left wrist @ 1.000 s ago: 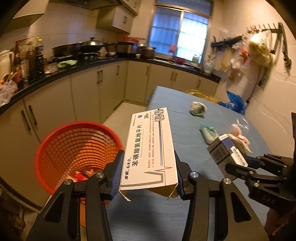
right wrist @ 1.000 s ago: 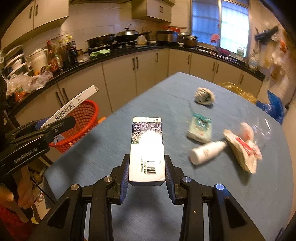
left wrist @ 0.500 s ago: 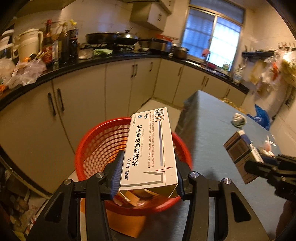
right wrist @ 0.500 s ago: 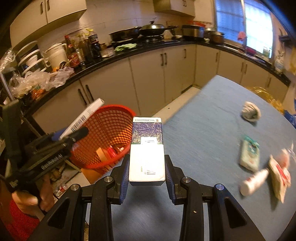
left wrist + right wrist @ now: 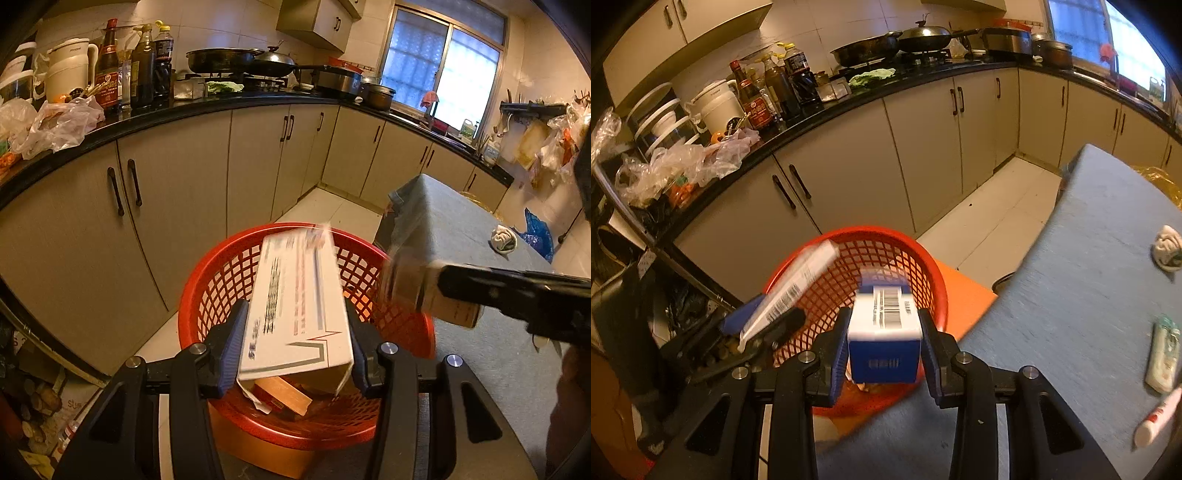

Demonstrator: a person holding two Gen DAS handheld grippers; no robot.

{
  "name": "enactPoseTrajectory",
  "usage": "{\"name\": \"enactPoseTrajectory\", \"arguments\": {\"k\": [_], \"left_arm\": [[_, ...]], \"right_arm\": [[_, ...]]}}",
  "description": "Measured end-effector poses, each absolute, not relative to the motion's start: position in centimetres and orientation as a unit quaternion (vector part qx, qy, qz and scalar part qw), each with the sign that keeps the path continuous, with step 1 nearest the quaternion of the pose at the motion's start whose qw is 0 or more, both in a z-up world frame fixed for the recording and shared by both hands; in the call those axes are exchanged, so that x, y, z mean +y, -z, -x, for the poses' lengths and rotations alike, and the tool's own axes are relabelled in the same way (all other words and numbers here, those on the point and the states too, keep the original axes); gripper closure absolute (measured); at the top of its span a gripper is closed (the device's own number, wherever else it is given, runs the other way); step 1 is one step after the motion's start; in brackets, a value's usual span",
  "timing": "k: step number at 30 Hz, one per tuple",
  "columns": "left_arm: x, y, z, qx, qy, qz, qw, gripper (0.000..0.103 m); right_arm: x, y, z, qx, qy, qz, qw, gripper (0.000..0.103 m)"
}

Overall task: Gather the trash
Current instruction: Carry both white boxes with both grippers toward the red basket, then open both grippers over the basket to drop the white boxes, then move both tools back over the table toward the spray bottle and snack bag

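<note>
A red mesh basket (image 5: 207, 295) stands on the floor beside the blue-clothed table (image 5: 461, 229). My left gripper (image 5: 295, 350) is shut on a long white medicine box (image 5: 295, 295), which is blurred and hangs over the basket. In the right wrist view that basket (image 5: 923, 258) lies straight ahead. My right gripper (image 5: 884, 332) is shut on a blue and white box (image 5: 884, 354), tipped nose-down above the basket's near rim. The left gripper (image 5: 764, 332) shows at the left with its white box (image 5: 798, 288). Some trash lies in the basket's bottom.
On the table lie a crumpled wad (image 5: 1167, 247), a green-white packet (image 5: 1163, 358) and a white tube (image 5: 1156, 417). An orange block (image 5: 964, 295) sits under the basket. Cabinets (image 5: 177, 206) and a cluttered black counter (image 5: 147, 114) run behind it.
Both grippers have swung left from over the table to above the basket. The right gripper's box has tipped forward between the pads, and the left's white box now looks blurred.
</note>
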State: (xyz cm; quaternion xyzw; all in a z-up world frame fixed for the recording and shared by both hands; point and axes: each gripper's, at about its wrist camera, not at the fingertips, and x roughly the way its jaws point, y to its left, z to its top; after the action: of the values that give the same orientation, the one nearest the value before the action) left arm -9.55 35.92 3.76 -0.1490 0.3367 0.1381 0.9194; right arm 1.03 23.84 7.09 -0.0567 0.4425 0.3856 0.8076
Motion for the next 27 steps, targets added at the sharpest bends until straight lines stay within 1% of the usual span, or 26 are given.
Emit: {"name": "enactPoseTrajectory", "arguments": {"k": [1, 3, 4, 5, 7, 17, 27], "left_arm": [[36.1, -3.7, 9.5, 0.337, -0.137, 0.151, 0.919, 0.051], [36.1, -3.7, 9.7, 0.337, -0.137, 0.151, 0.919, 0.05], [36.1, -3.7, 9.7, 0.336, -0.135, 0.152, 0.919, 0.047], [36.1, -3.7, 9.6, 0.336, -0.134, 0.154, 0.92, 0.042], [36.0, -3.9, 9.7, 0.332, -0.131, 0.153, 0.922, 0.039], [32.5, -5.4, 9.7, 0.322, -0.103, 0.13, 0.932, 0.039], [27.5, -6.3, 9.0, 0.327, -0.076, 0.102, 0.937, 0.039]], "right_arm": [[24.0, -7.0, -1.2, 0.446, -0.387, 0.053, 0.805, 0.065], [24.0, -6.8, -1.4, 0.449, -0.387, 0.047, 0.804, 0.065], [23.9, -6.8, -1.4, 0.449, -0.388, 0.046, 0.804, 0.065], [23.6, -6.8, -1.3, 0.449, -0.388, 0.045, 0.804, 0.065], [22.9, -7.0, -1.3, 0.447, -0.387, 0.04, 0.805, 0.065], [17.8, -8.7, -0.1, 0.427, -0.365, 0.018, 0.827, 0.064], [11.7, -8.6, 0.7, 0.431, -0.337, -0.007, 0.837, 0.064]]}}
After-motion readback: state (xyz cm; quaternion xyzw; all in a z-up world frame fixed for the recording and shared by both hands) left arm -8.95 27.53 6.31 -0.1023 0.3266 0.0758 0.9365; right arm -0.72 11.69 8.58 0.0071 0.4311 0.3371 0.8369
